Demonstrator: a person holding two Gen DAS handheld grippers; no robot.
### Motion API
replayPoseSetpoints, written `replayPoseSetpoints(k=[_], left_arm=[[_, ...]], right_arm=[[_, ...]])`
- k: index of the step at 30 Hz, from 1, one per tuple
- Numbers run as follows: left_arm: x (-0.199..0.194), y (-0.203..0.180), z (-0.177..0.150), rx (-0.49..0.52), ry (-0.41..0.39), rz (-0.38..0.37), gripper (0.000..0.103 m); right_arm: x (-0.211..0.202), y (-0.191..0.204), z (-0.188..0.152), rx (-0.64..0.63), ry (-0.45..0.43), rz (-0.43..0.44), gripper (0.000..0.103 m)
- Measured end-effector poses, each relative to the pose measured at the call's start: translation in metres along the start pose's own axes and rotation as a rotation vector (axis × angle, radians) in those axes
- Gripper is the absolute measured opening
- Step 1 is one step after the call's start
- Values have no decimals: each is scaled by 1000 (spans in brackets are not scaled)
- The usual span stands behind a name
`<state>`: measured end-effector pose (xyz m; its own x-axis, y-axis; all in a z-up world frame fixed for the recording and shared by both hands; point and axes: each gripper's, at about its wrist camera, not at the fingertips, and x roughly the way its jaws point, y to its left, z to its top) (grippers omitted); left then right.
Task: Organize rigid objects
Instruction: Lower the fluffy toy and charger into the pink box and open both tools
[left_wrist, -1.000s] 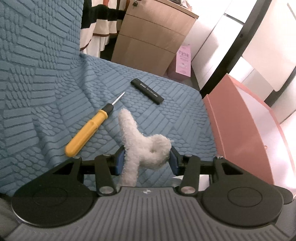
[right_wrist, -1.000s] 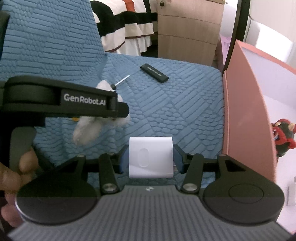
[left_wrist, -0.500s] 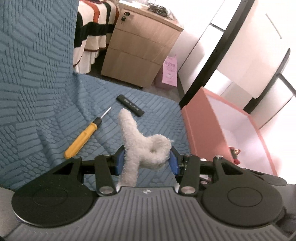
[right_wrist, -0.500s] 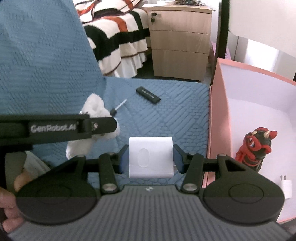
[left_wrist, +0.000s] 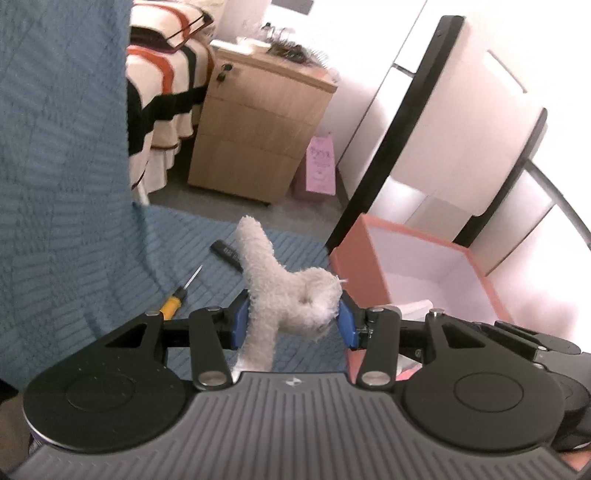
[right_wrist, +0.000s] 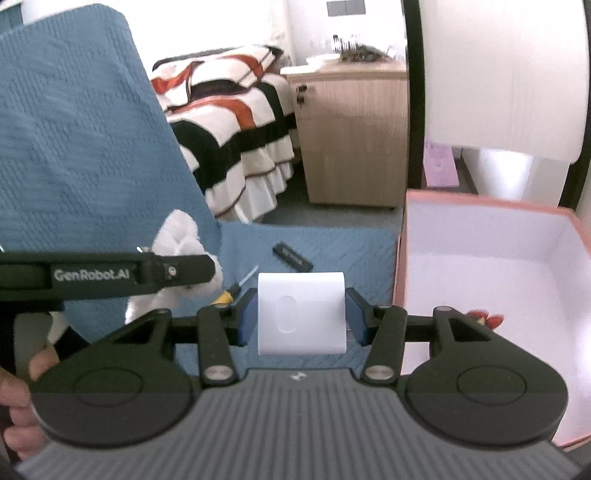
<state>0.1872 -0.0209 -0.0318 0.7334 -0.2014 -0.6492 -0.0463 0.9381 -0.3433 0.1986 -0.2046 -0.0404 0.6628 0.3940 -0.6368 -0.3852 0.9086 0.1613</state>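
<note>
A fuzzy white plush toy (left_wrist: 291, 302) is clamped in the left tool (left_wrist: 291, 321); a smooth white rounded block (right_wrist: 301, 312) is gripped by the right tool (right_wrist: 301, 314). Beyond, a yellow-handled screwdriver (left_wrist: 175, 297) and a flat black stick (right_wrist: 292, 256) are seen on ribbed blue fabric (left_wrist: 184, 254), beside a pink box (right_wrist: 400, 266)

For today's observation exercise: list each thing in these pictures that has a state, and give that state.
left gripper: shut on white plush toy
right gripper: shut on white block
pink box: open
screwdriver: lying on blue cover
black stick: lying on cover
</note>
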Motion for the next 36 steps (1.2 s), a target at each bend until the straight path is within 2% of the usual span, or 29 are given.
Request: replayPoseSetpoints(k=[5,12,23,29,36], left_arm=[[-4,-21,20,23,-22,-2,54],[-6,-52,38,46,-55,-47,54],[0,-115,51,70,-74,-139,54],[32,-147,32,56,9,-193,54],[79,-163,-9,53,108,-198,54]], right_arm=[[-19,-9,18,-13,-59,-10,53],[-41,-31,38,-19,-121,-48,53],[-72,-74,41,5,-178,-105,53],[-73,-111,19,71,-138,-155,53],[-56,-149,-21,143,-47,-206,53]])
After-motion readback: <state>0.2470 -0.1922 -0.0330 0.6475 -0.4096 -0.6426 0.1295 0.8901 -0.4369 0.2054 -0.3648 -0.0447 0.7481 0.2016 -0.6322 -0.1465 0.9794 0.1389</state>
